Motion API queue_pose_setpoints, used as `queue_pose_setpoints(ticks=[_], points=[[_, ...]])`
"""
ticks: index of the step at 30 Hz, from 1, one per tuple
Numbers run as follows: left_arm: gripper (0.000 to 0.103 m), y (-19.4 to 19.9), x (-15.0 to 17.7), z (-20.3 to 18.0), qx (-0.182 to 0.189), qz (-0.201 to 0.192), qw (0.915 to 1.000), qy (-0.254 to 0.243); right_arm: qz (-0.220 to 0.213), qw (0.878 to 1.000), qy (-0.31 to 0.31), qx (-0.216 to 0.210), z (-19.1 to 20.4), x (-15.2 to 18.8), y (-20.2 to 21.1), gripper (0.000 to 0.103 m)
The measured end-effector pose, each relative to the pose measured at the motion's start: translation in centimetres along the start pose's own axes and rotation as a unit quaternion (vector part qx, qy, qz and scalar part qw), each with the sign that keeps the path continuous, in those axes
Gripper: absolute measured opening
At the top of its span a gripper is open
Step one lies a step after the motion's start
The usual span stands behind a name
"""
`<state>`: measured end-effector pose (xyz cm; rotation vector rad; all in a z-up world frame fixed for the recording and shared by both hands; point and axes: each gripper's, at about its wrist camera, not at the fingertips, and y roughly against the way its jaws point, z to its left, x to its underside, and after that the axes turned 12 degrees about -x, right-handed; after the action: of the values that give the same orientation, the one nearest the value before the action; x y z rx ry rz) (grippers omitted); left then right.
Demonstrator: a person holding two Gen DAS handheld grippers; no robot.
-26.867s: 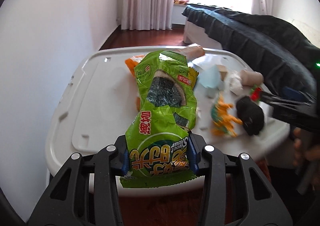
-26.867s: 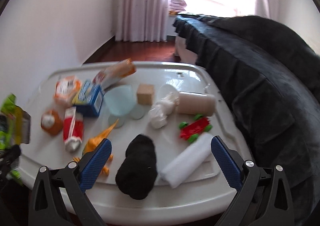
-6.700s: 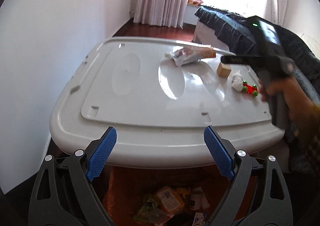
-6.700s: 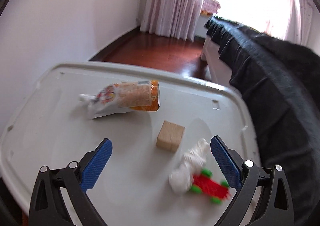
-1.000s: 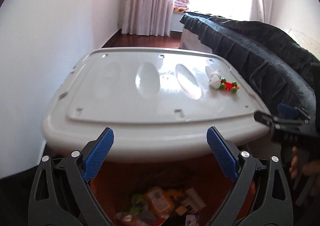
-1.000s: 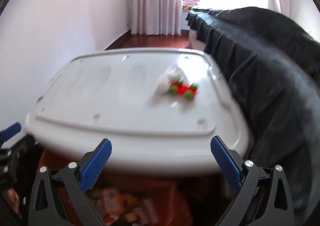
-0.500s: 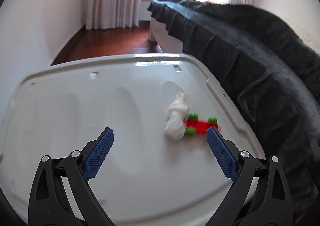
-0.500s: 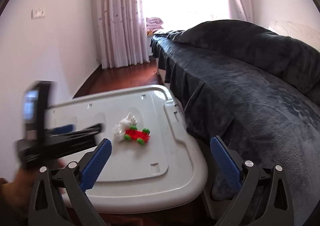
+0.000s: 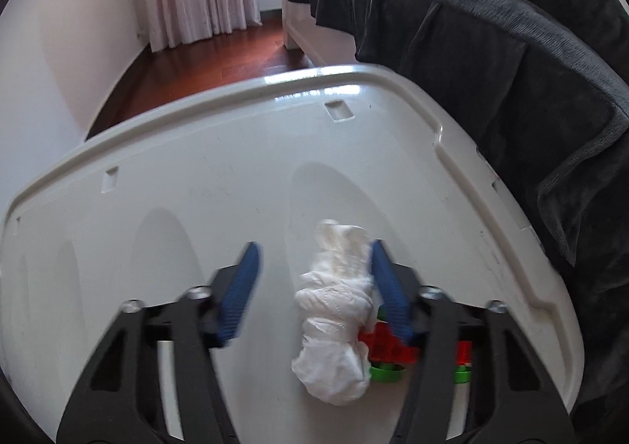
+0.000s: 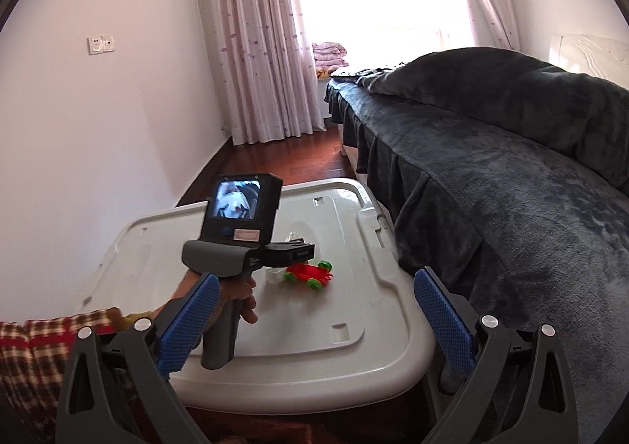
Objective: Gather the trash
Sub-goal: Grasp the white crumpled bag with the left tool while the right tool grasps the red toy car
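Observation:
A crumpled white tissue (image 9: 338,310) lies on the white plastic lid (image 9: 196,184), touching a red toy car with green wheels (image 9: 387,353). My left gripper (image 9: 314,271) is open, low over the lid, with the tissue between its blue pads, close to the right pad (image 9: 389,298). In the right wrist view the left gripper device (image 10: 243,243) is held over the tissue (image 10: 275,274) and the car (image 10: 310,274). My right gripper (image 10: 314,318) is open and empty, held back above the lid's near right corner (image 10: 393,349).
A bed with a dark blanket (image 10: 511,177) runs along the right of the lid, close to its edge. A white wall (image 10: 98,129) is on the left. Red wood floor (image 10: 283,161) and curtains (image 10: 267,51) lie beyond.
My left gripper has moved forward and down over the lid, so the tissue now sits between its pads. The right gripper has drawn back and higher.

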<state>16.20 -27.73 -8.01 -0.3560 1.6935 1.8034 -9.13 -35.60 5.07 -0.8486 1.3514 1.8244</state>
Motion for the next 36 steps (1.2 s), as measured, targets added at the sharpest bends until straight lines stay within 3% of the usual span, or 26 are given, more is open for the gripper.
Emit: queue_pose_setpoints(ticks=[1,9,12,17,21,25,32,33,36], points=[[0.031,0.0,0.1,0.2,0.004,-0.001,1.0000,0.001,-0.002,1.000,0.002,0.001,0.0,0.0,0.1,0.098],[0.029,2.8,2.1,3.6,0.015,-0.017,0.9993,0.028,0.008,0.999,0.015,0.035,-1.3,0.2,-1.1,0.098],[0.029,5.6,3.1,5.8,0.018,-0.030,0.9988,0.034,0.050,0.997,0.041,0.040,-1.6,0.2,-4.0,0.098],[0.029,11.1,5.9,9.9,0.010,-0.063,0.9972,0.038,0.137,0.990,0.035,0.002,-1.9,0.4,-11.3,0.098],[0.029,14.2,9.2,12.9,0.009,-0.066,0.9964,0.052,0.175,0.983,0.050,-0.019,-1.9,0.7,-17.1,0.098],[0.029,15.2,12.2,14.9,0.009,-0.055,0.9965,0.062,0.199,0.974,0.099,-0.036,-1.9,0.6,-20.2,0.098],[0.029,15.3,13.4,15.4,0.020,-0.057,0.9964,0.060,0.258,0.952,0.158,-0.041,-2.5,1.0,-23.7,0.097],[0.029,15.3,13.4,15.4,0.023,-0.057,0.9962,0.062,0.261,0.951,0.160,-0.042,-2.4,1.1,-24.0,0.096],[0.029,14.9,13.3,15.2,0.030,-0.054,0.9960,0.065,0.272,0.950,0.143,-0.059,-2.8,1.4,-24.9,0.077]])
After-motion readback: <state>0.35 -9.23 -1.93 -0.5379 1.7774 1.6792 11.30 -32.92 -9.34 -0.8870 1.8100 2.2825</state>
